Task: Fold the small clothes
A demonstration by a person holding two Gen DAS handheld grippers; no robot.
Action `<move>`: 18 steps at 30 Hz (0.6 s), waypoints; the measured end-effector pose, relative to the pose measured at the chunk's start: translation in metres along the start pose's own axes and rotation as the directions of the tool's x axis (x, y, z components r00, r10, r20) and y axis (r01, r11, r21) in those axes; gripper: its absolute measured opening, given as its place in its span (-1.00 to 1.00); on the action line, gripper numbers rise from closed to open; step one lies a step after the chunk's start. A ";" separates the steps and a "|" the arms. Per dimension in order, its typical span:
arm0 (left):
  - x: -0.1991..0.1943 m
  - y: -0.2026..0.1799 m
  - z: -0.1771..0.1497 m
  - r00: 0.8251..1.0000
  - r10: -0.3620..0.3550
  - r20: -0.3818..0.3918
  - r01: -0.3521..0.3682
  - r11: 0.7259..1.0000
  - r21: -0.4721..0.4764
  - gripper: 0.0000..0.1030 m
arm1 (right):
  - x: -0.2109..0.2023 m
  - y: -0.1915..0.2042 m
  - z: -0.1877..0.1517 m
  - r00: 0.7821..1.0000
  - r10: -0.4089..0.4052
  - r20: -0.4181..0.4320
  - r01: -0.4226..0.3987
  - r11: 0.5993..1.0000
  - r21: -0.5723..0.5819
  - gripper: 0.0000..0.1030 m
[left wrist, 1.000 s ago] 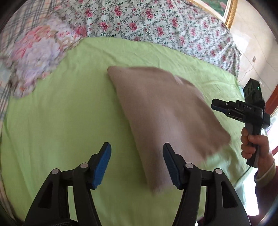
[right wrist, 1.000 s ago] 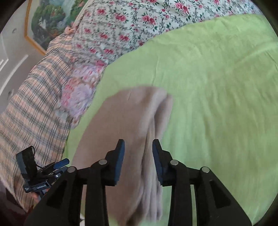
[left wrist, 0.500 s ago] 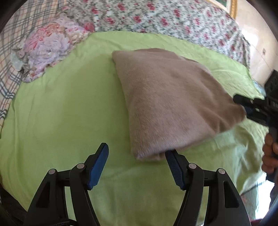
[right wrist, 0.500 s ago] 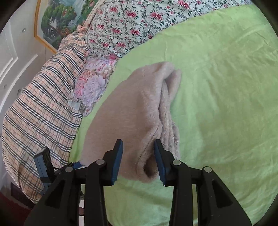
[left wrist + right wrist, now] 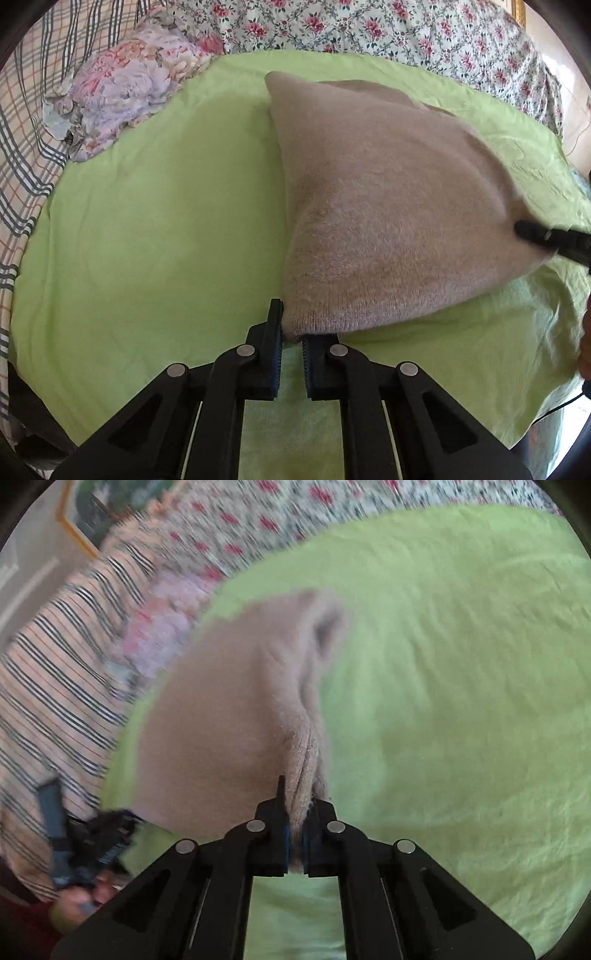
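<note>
A folded tan fleece garment (image 5: 388,221) lies on a green sheet (image 5: 155,229), its near edge lifted. My left gripper (image 5: 292,338) is shut on the garment's near left corner. My right gripper (image 5: 295,823) is shut on the layered near right corner of the same garment (image 5: 229,720). The right gripper's tip shows at the right edge of the left wrist view (image 5: 550,238), pressed into the fabric. The left gripper shows blurred at the lower left of the right wrist view (image 5: 92,845).
A crumpled floral cloth (image 5: 122,99) lies at the sheet's far left. A rose-print cover (image 5: 369,26) runs along the back and a plaid blanket (image 5: 55,686) along the side. A framed picture (image 5: 99,520) hangs on the wall.
Both grippers have closed on the garment's near corners; they were open half a second ago. The garment's near edge is now raised and the right wrist view is blurred with motion.
</note>
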State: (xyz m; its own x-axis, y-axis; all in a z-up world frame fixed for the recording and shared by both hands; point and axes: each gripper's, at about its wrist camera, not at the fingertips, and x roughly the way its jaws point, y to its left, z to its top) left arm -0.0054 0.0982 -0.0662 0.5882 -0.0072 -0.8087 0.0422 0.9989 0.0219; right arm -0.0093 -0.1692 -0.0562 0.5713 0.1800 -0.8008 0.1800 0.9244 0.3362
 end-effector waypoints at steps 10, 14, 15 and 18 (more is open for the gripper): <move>0.004 0.009 0.004 0.998 -0.048 -0.041 0.046 0.998 -0.043 -0.85 | 0.002 0.004 -0.002 0.998 -0.059 -0.017 0.059 0.998 -0.011 -0.90; 0.005 0.011 0.008 0.996 -0.068 -0.064 0.065 0.996 -0.056 -0.84 | 0.001 0.010 -0.005 0.996 -0.084 -0.013 0.084 0.996 -0.024 -0.90; 0.006 0.012 0.008 0.995 -0.076 -0.067 0.072 0.996 -0.058 -0.84 | 0.001 0.010 -0.005 0.996 -0.083 -0.014 0.083 0.996 -0.024 -0.90; 0.004 0.014 0.007 0.993 -0.092 -0.068 0.087 0.994 -0.067 -0.82 | -0.002 0.005 -0.004 0.998 -0.055 -0.019 0.055 0.998 0.023 -0.90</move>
State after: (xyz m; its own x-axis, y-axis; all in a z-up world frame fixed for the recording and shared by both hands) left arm 0.0035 0.1120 -0.0653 0.5252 -0.0956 -0.8456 0.0389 0.9953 -0.0883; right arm -0.0132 -0.1636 -0.0550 0.5453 0.1353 -0.8272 0.2297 0.9250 0.3027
